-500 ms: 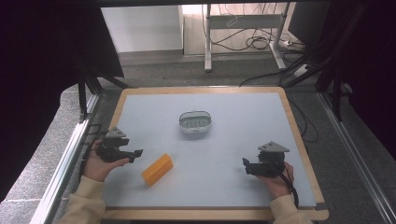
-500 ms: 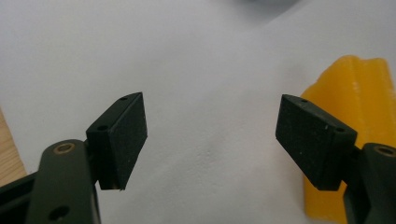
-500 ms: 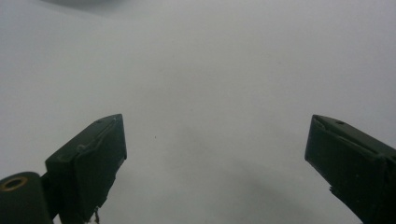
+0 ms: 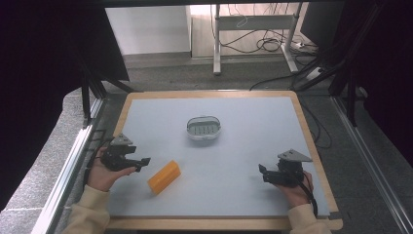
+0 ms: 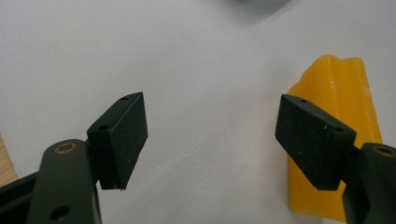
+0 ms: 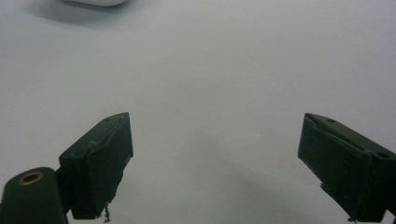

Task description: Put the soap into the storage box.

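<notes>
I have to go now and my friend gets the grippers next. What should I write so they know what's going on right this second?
Left gripper: open, nothing in it, beside the orange block, not touching it.
Right gripper: open, holding nothing, low over bare table at the near right.
The orange block lies flat at the near left. A small oval dish sits mid-table, with nothing in it as far as the high view shows.
Done: nothing picked up yet.
Left: probably grab the block with the left gripper; the dish looks like its likely place.
</notes>
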